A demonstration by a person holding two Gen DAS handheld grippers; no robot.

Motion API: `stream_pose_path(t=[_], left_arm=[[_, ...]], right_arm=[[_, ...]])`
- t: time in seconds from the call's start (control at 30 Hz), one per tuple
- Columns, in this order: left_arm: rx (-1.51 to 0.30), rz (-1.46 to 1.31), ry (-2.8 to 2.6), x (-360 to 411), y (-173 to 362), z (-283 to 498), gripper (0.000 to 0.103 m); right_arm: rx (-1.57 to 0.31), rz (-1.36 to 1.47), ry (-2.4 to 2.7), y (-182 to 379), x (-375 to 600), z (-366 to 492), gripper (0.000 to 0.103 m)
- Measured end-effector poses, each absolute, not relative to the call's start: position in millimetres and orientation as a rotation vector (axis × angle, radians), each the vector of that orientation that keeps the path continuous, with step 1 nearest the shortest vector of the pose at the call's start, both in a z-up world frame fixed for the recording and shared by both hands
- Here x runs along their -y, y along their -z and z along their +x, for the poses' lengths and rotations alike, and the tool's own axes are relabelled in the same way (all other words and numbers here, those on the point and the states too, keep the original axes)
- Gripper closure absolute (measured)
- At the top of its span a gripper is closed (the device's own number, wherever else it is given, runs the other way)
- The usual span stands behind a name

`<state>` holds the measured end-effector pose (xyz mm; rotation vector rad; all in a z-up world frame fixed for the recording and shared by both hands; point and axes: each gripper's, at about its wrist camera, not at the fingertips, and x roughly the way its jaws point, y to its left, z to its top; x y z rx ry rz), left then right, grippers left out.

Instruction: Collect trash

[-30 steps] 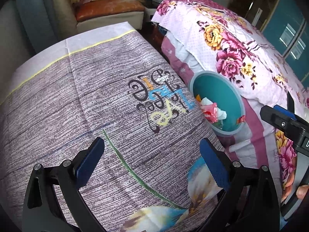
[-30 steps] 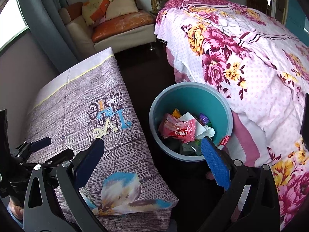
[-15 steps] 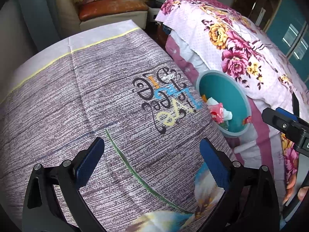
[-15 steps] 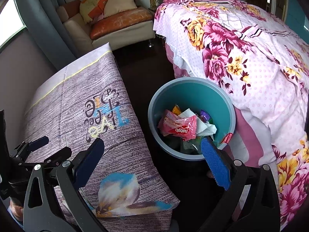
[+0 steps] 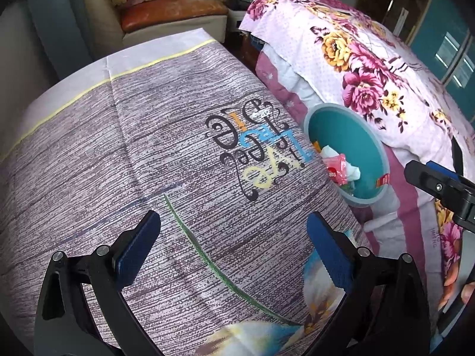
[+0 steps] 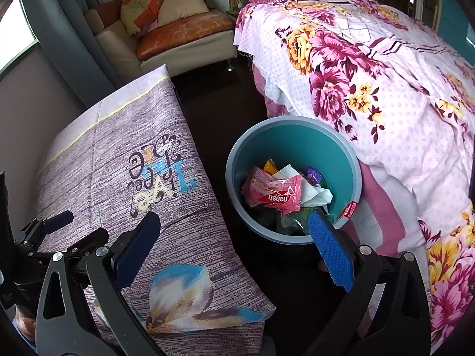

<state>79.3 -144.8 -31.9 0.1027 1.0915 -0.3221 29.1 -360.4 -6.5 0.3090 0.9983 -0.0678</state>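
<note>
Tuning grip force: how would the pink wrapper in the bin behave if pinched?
Pink wrapper looks like crinkled thin film: probably floppy and very light. Its glossy surface may slip between pads. It lies loose atop tissue in the bin, so neighbours might lift too.

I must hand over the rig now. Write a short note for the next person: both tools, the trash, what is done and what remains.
Left tool: open, empty, over the printed tablecloth.
Right tool: open, empty, near the teal bin.
The bin stands on the floor between the table and the floral bed. It holds the pink wrapper, white tissue and other packets.
Done: those pieces are binned.
Left: no loose trash shows on the tablecloth; check elsewhere.
</note>
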Motion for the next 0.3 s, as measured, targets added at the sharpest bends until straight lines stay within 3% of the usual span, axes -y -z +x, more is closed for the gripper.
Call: stream_pose_path(t=[0.3], left_arm=[[-1.098, 0.079, 0.290, 136.9, 31.3, 78.8, 0.004]], right_arm=[[-0.989, 0.305, 0.065, 3.5, 361.6, 26.2, 0.007]])
